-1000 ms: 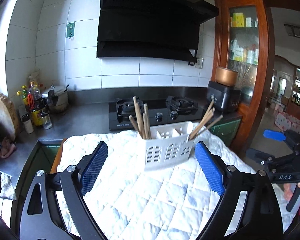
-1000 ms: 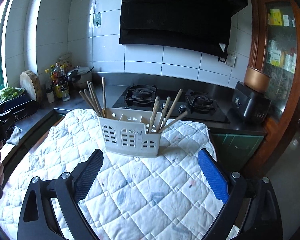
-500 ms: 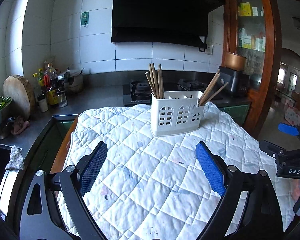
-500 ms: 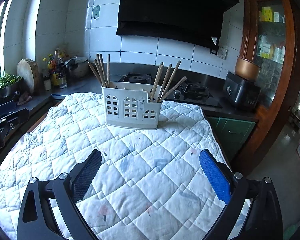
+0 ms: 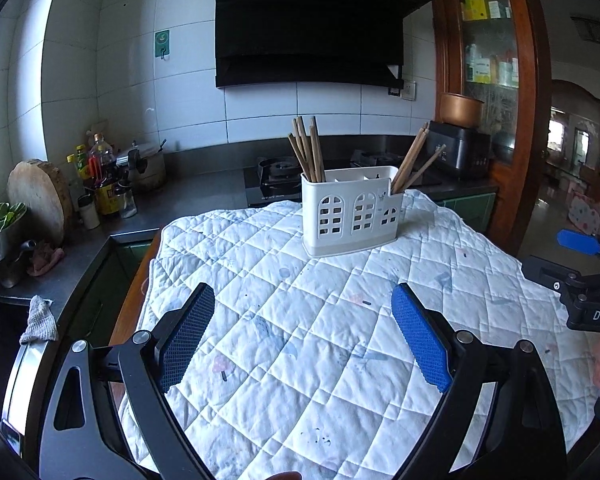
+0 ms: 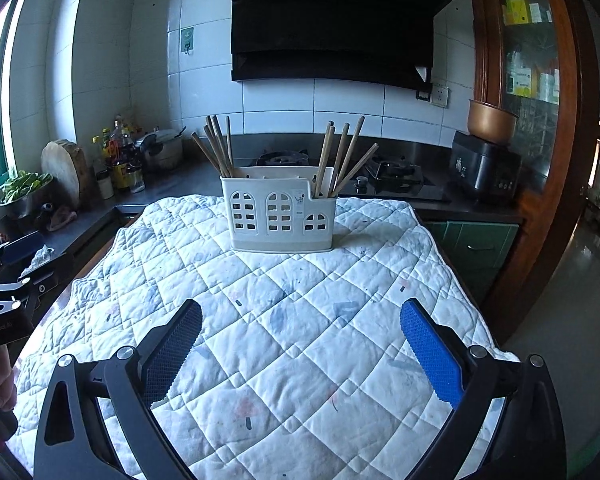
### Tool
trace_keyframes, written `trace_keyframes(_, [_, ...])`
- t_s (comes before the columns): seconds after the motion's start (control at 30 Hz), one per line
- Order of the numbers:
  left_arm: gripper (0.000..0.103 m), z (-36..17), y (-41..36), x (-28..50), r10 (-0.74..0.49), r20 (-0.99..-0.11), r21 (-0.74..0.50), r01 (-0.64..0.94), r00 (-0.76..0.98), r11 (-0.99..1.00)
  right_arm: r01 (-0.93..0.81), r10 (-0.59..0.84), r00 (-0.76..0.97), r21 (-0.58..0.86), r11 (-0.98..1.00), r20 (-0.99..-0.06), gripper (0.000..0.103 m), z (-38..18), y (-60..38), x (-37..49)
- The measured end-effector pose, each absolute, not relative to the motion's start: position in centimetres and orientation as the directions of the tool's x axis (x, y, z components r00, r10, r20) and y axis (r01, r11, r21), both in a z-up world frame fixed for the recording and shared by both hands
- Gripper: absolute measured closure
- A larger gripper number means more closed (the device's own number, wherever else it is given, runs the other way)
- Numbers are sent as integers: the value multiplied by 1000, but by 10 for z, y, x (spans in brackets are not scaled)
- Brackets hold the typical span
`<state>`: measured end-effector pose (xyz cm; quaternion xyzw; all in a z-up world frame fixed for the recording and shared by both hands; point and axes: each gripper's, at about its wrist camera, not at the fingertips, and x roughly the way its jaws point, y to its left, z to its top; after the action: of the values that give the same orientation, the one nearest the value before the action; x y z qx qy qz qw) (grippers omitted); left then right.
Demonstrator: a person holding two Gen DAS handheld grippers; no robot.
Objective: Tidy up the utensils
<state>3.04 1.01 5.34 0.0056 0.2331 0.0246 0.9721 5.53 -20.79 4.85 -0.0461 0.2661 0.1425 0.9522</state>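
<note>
My left gripper (image 5: 303, 334) and right gripper (image 6: 300, 354) both hang with ribbed blue pads spread wide apart, holding nothing, above the quilted white cloth (image 6: 284, 320), soft and diamond-stitched with faint stains. The white plastic utensil holder (image 6: 278, 216) stands upright at the far middle of the cloth, boxy, with arched window cutouts, well apart from both grippers. Two bunches of slim wooden chopsticks (image 6: 216, 146) lean in its end compartments, about five left, about four right (image 6: 342, 156).
</note>
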Motion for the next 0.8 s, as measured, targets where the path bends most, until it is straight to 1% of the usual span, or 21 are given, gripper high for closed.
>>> trace_keyframes(0.8, [13, 46, 9, 22, 31, -472, 12, -28, 881, 1000, -298, 244, 814, -19, 954, -527, 7, 48, -210, 48])
